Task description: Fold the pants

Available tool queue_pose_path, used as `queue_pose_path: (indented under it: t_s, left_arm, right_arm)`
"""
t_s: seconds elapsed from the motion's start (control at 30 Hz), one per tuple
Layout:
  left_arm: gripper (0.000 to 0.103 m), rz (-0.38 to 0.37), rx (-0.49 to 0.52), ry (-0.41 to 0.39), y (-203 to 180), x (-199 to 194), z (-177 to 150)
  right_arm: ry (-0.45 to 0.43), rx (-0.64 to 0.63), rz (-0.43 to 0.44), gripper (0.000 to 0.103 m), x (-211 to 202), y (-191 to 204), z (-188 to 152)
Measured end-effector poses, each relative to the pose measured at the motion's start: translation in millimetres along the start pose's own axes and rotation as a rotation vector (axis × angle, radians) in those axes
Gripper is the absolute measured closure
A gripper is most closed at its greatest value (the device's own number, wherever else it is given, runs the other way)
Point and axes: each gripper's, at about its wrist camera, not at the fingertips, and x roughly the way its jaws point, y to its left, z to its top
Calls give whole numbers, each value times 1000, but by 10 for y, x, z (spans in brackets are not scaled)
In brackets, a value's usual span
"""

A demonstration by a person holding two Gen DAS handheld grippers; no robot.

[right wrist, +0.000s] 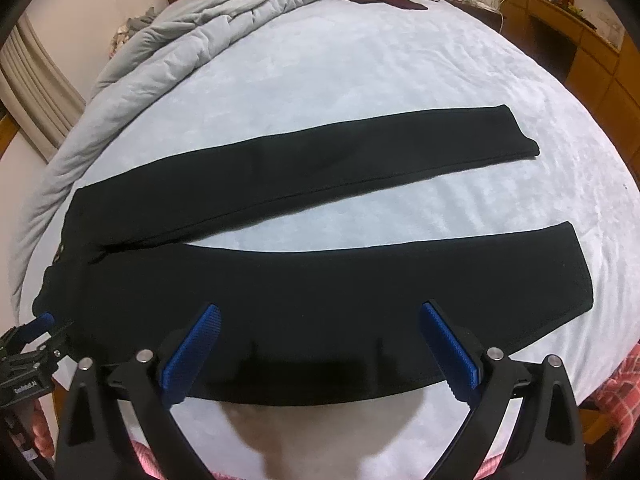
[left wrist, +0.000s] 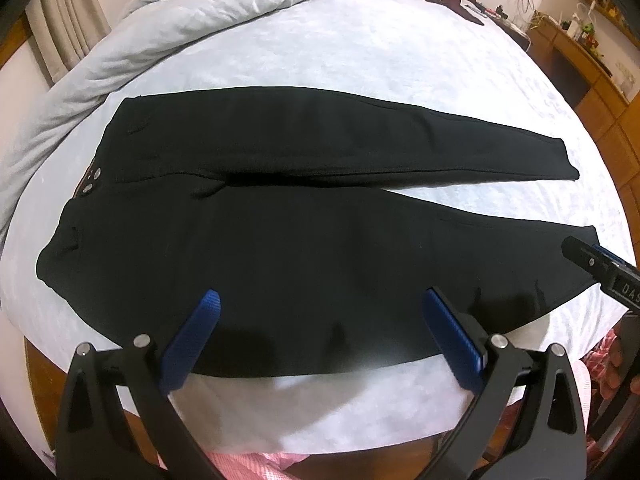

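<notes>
Left gripper (left wrist: 320, 300) agape; pants (left wrist: 280, 240) waistband indistinct.

Right gripper (left wrist: 600, 276) body: white letters "DAS", cut off. Left gripper (right wrist: 36, 332) body: small white print, illegible.

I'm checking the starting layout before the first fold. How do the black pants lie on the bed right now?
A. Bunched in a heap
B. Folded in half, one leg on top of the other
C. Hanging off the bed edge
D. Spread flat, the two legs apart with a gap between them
D: the pants lie flat on the bed sheet, pale sheet showing between the two legs, and both the left gripper and right gripper are open, gripping nothing.
</notes>
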Motion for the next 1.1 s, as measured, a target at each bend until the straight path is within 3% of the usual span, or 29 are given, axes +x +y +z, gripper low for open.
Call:
queue_pose_path:
  t_s: [1.1]
  left_arm:
    - [3,8,21,-22,-204,84,82]
  right_arm:
    - [-28,24,20,4,79,-77,47]
